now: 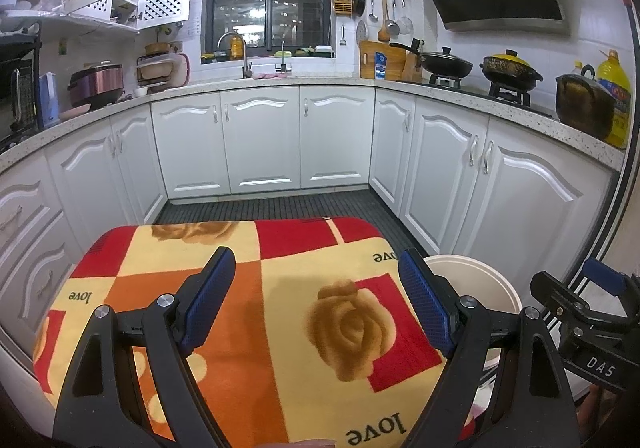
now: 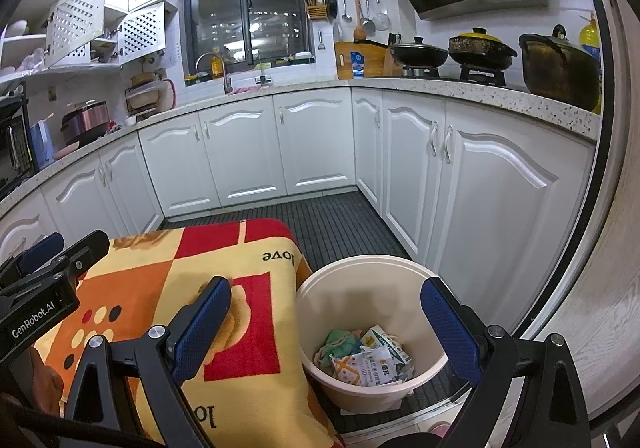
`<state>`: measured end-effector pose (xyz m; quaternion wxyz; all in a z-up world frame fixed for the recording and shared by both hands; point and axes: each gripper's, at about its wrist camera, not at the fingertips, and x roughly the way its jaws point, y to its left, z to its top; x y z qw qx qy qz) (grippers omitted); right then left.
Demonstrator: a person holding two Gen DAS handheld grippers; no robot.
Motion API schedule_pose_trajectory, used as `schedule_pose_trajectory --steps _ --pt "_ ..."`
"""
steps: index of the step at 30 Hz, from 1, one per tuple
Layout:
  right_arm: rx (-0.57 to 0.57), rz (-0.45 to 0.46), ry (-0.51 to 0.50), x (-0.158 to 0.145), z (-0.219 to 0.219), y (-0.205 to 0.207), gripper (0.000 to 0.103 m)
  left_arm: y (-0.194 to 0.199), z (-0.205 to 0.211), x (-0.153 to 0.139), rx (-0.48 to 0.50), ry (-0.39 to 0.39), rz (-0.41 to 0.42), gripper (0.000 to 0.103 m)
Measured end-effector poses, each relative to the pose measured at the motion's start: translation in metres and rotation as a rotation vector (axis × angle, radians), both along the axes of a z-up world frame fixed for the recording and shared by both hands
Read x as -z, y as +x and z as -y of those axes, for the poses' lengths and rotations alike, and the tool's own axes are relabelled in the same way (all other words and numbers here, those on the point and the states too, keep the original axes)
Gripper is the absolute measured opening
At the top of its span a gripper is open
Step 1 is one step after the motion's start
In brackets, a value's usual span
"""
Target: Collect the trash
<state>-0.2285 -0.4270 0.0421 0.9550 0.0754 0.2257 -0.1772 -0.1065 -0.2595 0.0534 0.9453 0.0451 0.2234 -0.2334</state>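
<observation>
Left gripper (image 1: pixel 316 296): I see its jaws spread wide, nothing between them. It hangs over the cloth, blue pads facing each other across the rose print.

Right gripper (image 2: pixel 326 322): jaws wide apart here too, holding nothing. From my view the left finger sits over the cloth edge and the right finger over the bin's far side, so the bin mouth falls between them.

Bin (image 2: pixel 320 288): a cream round tub on the dark ribbed floor, just beside the cloth's right edge. In the left view only part of its rim (image 1: pixel 480 268) shows, behind the right finger.

Trash (image 2: pixel 366 358): lying at the bottom of the bin. I make out a crumpled green-and-pink rag, white printed packets and a wrapper with an orange cross pattern. They touch and overlap one another.

Cloth (image 1: pixel 280 288): a plush cover in red, orange and cream squares with roses and the word "love". It drapes over a low surface in front of me; what is under it I cannot tell.

Floor (image 2: pixel 340 224): dark ribbed mat between white cabinets.

Counter (image 2: pixel 480 92): speckled top running round the room, with a wok, a yellow-lidded pot and a brown pot on the right side.

Sink: below the dark window, with a tap (image 1: pixel 236 52) beside it.
</observation>
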Motion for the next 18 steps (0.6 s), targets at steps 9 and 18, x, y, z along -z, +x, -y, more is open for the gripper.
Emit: schedule_pose_trajectory --steps 9,18 --pt "-0.003 -0.011 -0.006 0.001 0.002 0.003 0.095 0.002 0.000 0.001 0.003 0.001 -0.002 0.083" --pt "-0.014 -0.039 -0.009 0.006 0.003 0.013 0.095 0.008 -0.001 0.008 0.000 0.019 0.019 0.084"
